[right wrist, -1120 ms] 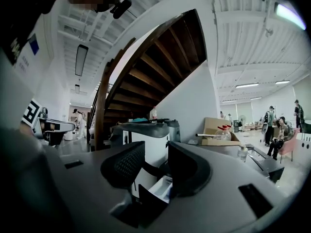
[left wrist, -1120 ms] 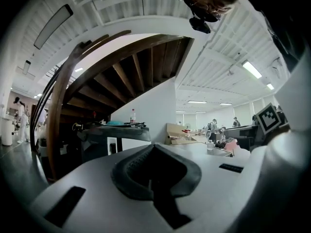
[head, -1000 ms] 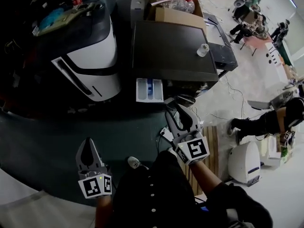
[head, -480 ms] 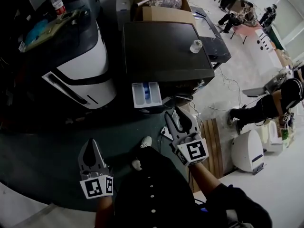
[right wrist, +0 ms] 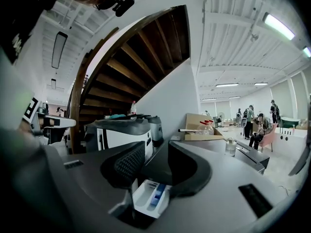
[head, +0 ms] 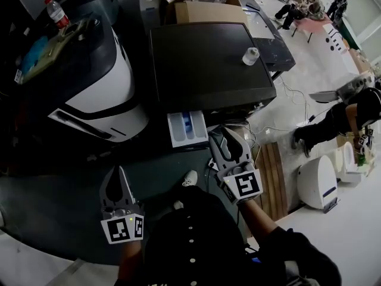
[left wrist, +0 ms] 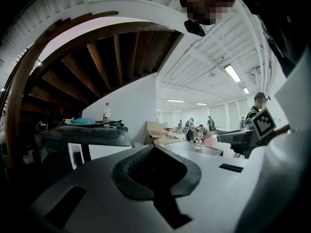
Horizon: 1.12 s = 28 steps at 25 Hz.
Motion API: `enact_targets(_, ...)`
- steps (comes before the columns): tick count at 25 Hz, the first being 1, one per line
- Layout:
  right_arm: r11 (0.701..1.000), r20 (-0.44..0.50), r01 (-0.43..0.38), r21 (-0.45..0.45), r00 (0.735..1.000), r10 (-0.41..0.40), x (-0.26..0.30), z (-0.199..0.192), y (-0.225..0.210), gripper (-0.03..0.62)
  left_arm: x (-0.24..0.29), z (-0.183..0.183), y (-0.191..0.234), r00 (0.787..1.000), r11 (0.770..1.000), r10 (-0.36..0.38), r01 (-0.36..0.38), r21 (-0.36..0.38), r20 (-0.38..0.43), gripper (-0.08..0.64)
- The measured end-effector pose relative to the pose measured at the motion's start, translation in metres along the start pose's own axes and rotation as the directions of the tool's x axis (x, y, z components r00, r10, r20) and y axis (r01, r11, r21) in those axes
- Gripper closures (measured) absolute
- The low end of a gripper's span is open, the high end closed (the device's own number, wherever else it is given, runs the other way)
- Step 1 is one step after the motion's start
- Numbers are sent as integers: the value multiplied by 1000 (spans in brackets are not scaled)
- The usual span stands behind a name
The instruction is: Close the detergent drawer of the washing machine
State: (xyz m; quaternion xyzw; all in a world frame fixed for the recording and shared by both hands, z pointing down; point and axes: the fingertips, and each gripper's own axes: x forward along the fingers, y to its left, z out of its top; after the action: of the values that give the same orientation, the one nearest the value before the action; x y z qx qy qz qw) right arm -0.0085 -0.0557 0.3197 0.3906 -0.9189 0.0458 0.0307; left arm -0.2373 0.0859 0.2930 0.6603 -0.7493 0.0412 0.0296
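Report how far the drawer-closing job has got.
Done: nothing yet. The detergent drawer stands pulled out of the washing machine, with its compartments showing. In hand: the right hand-held gripper hangs close by the drawer's right side, its jaws apart and empty, apparently not touching it. The left hand-held gripper is low and well away, with its jaws together. Left: push the drawer in flush.

Site: open workshop-type hall | strip lights [right wrist: 279,25] upper right, wooden stair underside [right wrist: 141,57] upper centre | washing machine [head: 208,64] and cardboard box [head: 202,11] top centre | people [right wrist: 255,120] far right.
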Motion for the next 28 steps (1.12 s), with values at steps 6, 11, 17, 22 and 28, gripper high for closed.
enact_targets(6,1000,-34,29,-8,999,-29,29,-8,-18,448,40,4,1,999,999,-34,34,11,-8,552)
enact_targets(11,999,-84,34,-8,996,-34,46,-25,-22,448,62,1,0,999,999,-48,48,10,-23,552)
enact_targets(17,996,-123,89,4,989,-88,50,-51,-22,448,82,-9,-2,989,991,-131,132,9,-62,552)
enact_targets(22,986,-180,163,22,971,-157,43,-83,-15,448,92,-14,-4,972,977,-213,215,12,-101,552)
enact_targets(28,978,-269,208,10,943,-198,31,-132,-5,446,98,-29,-15,947,955,-293,296,3,-131,552)
